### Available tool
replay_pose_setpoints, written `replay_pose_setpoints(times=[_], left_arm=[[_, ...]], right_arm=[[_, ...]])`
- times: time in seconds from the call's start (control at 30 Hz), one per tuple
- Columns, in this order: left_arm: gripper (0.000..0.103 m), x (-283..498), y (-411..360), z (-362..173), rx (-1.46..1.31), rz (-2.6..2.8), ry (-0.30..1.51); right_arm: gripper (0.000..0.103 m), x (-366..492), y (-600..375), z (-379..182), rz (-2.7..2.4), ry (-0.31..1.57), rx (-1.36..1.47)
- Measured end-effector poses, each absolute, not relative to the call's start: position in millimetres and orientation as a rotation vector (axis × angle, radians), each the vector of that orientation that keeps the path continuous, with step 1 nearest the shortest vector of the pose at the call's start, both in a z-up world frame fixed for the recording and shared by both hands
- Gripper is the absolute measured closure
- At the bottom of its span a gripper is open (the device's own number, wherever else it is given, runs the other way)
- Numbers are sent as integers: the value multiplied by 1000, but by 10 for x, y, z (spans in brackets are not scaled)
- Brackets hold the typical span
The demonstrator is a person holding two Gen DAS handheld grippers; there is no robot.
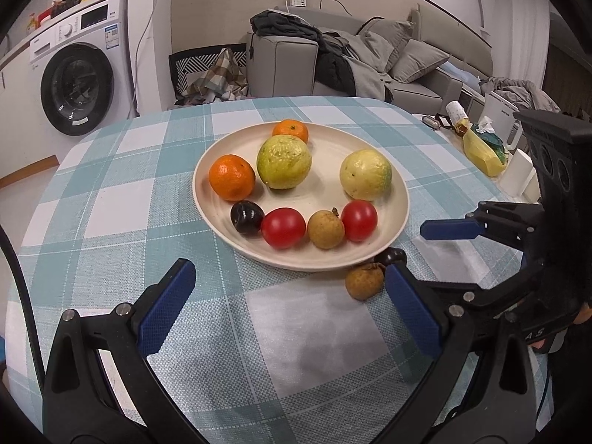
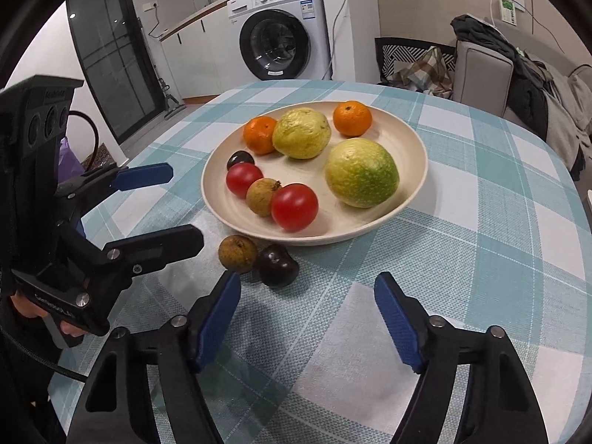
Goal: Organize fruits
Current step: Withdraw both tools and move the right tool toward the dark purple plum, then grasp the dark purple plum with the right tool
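**Two fruits still off the plate**

From the left wrist camera, the cream plate [image 1: 392, 188] is the centre of everything. It already holds two oranges, two pale green guavas, two red tomatoes, a longan and a dark plum. Just outside its near rim, on the checked tablecloth [image 1: 111, 199], sit a second brown longan [image 1: 364, 281] and, touching it, a dark plum [image 1: 392, 256] half tucked under the plate's edge. The left gripper [image 1: 288, 307] hangs short of the plate with its blue fingers spread wide and nothing between them. The right gripper [image 1: 414, 251] reaches in from the plate's right side, also parted and empty.

From the right wrist camera, the same stray longan [image 2: 237, 253] and plum [image 2: 277, 264] lie side by side just before the plate [image 2: 414, 148]. The right gripper [image 2: 307, 318] gapes wide, empty, close to the plum. The left gripper [image 2: 177, 207] stands open beside the plate's left.

I'd judge the job mostly done: two pieces left.

Lettering on the gripper bodies and washing machine [image 2: 281, 33] is too blurred to read.
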State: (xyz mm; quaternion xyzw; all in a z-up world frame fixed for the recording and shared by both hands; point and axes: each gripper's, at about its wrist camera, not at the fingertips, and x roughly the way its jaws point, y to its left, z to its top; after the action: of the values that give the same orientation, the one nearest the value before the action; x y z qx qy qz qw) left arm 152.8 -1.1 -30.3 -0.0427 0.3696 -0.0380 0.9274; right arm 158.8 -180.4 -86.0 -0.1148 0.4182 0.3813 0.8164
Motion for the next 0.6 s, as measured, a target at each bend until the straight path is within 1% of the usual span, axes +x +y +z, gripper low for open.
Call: replay_pose_setpoints(times=[0.03,0.1,0.17,0.23,0.4,0.5,0.6], left_arm=[[1,1535,-1,-302,-91,-75,759],[1,1539,17,-303,-96,-69,759],[1,1547,26,-302,-100,-65,759],[1,1549,37,-304,-105,-63,762],[1,1557,47,-312,-107,-63,768],[1,1560,45,-314,-107,-64,767],[1,1556,44,-312,-106,-63,768]], right_arm=[[29,1578,-1783,-867,818,892,-252],[38,1568,-1751,-880,824,893,-264],[42,1574,-1720,-901,823,897,-276],[43,1562,-1702,-906,823,889,-285],[53,1539,-1677,-905,828,878,-303],[58,1539,-1683,-902,826,873,-305],[60,1540,-1676,-903,824,871,-309]])
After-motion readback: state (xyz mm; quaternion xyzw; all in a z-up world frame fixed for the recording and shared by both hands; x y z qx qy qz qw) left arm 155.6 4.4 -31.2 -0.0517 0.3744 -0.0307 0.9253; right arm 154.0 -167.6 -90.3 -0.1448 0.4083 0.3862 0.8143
